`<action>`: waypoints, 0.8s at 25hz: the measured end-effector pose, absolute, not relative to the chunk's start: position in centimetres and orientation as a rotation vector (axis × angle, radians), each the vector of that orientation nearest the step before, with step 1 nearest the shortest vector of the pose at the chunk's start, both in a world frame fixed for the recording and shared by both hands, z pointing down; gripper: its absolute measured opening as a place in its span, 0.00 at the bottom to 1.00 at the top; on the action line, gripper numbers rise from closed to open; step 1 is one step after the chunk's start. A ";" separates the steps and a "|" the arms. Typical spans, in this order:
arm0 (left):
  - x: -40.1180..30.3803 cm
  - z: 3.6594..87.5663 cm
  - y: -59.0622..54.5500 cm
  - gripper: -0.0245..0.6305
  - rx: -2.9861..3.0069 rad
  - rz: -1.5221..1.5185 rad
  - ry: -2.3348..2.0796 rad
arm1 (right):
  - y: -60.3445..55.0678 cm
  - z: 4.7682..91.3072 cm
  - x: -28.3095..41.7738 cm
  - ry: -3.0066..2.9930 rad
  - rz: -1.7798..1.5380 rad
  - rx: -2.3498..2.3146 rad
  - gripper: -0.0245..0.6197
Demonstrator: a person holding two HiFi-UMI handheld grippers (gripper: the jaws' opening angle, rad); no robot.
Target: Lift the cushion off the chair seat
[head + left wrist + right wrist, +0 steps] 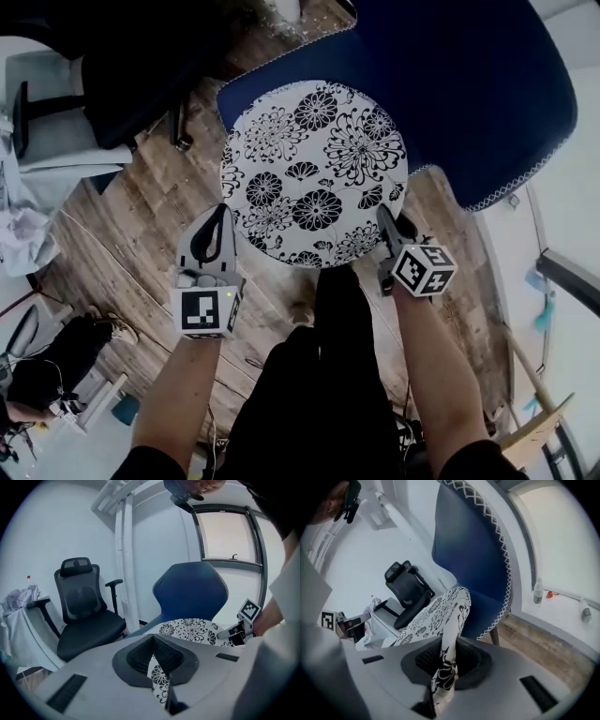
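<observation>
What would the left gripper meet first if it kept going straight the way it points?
The cushion: the left gripper is shut on its edge. Pushed further, it would drive into the cushion, then probably the blue chair behind, though depth is unclear.

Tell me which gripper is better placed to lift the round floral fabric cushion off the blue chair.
Right, narrowly: the right gripper bites deeper into the cushion rim; the left gripper pinches it too, so lift with both.

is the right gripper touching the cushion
Touching. The right gripper grips the cushion: its own view shows the floral edge pinched between its jaws.
</observation>
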State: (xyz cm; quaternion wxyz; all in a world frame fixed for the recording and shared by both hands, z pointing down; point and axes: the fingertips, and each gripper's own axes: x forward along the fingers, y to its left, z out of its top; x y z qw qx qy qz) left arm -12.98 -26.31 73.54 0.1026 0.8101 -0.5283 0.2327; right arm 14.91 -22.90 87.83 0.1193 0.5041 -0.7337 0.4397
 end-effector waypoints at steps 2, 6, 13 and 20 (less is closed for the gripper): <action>-13.5 72.6 -26.1 0.04 2.397 0.679 -1.567 | -22.9 86.8 14.6 -2.150 1.273 1.476 0.12; -14.7 70.7 -26.1 0.04 2.396 0.659 -1.596 | -23.3 84.5 13.7 -2.176 1.237 1.479 0.11; -15.9 67.6 -25.2 0.04 2.406 0.629 -1.628 | -23.2 81.0 12.6 -2.201 1.188 1.490 0.10; -17.2 63.8 -24.4 0.04 2.446 0.639 -1.623 | -23.3 76.9 11.1 -2.231 1.172 1.484 0.10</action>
